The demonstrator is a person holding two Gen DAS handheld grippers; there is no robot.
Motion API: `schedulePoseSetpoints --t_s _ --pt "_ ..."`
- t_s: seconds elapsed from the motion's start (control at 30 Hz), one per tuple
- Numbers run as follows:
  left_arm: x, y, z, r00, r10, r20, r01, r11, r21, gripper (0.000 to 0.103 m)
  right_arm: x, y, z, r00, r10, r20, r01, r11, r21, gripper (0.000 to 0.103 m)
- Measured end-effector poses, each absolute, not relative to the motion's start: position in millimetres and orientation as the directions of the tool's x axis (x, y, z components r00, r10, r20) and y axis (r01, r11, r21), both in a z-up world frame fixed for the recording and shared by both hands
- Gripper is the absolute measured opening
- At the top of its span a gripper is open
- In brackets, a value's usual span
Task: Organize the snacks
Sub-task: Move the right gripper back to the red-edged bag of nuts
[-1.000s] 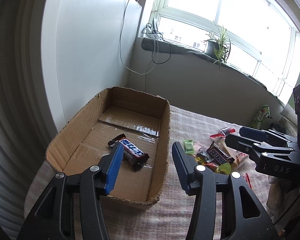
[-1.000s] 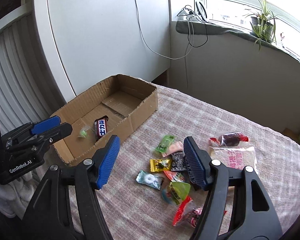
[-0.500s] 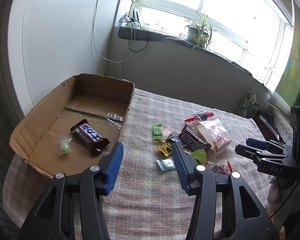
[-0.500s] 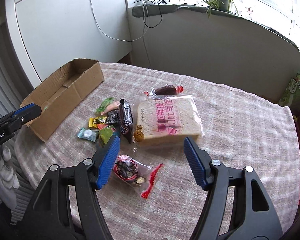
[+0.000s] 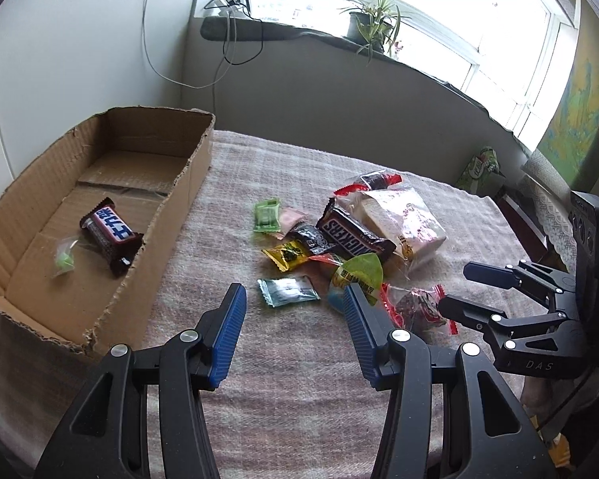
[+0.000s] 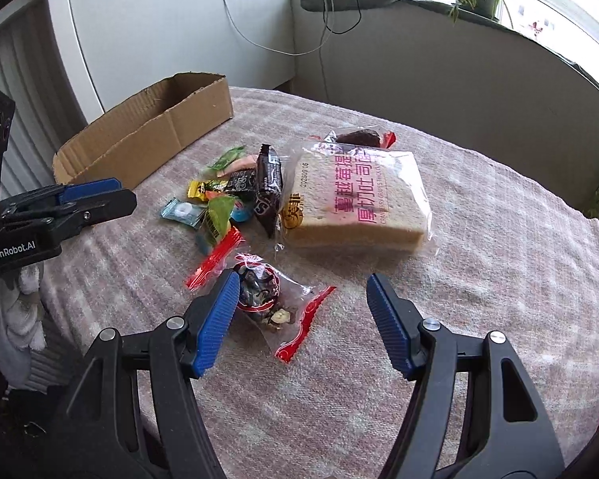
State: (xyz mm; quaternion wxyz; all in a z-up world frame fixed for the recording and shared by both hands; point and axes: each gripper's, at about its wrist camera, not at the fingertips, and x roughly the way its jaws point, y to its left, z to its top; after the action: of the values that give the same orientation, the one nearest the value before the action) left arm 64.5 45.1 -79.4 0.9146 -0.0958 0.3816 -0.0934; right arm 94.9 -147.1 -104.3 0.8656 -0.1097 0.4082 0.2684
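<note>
Two snacks already lie in the cardboard box (image 5: 100, 215) at far left, a blue-labelled bar (image 5: 112, 235) and a green candy (image 5: 64, 260); the others sit heaped mid-bench, loose for picking. Left gripper (image 5: 293, 299) hovers near the teal packet (image 5: 288, 290), jaws released and empty. Right gripper (image 6: 301, 291) angles down over the red-edged nut pouch (image 6: 261, 295), jaws spread wide, holding nothing.
</note>
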Motion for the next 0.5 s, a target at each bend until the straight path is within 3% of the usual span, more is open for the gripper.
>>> schedulePoseSetpoints --t_s 0.5 --pt "93 5 -93 0.631 -0.272 -0.727 0.176 0.962 -0.207 0.049 107 -126 -118 0.456 0.424 -0.783 -0.675 0.738 0.007 0.068"
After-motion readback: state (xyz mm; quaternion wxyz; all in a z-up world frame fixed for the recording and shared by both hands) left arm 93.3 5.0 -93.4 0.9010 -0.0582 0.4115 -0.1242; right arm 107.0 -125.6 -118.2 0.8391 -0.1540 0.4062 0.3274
